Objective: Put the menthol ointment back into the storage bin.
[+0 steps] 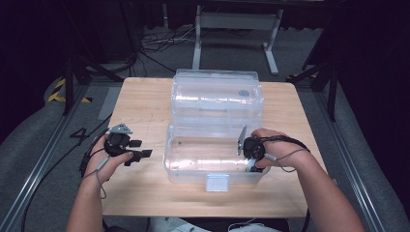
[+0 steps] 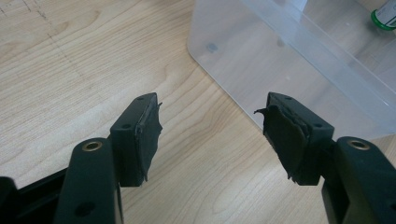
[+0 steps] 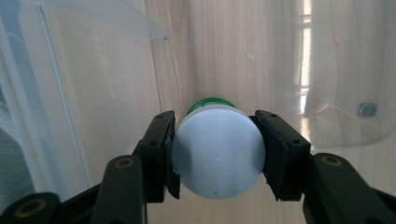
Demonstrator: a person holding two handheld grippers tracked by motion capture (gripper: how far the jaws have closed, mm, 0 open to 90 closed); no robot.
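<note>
Bottle [image 3: 217,151]: white cap facing the camera, green band behind it, sat inside the clear bin [image 1: 193,164], down near its right end
Right gripper [image 3: 217,154]: clamped on the bottle's cap, a pad on each side
Left gripper [image 2: 212,140]: jaws apart, nothing between, hovered over the table [image 1: 140,111] just left of the bin
Bin lid [image 1: 217,92]: flipped open at the back

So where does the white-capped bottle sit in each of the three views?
High view: the bottle is under the right hand, in the box's near right corner.
Left gripper view: its green edge peeks in at top right.
Right gripper view: centre, white cap between the jaws.
Shared landmark: the clear plastic box.
</note>
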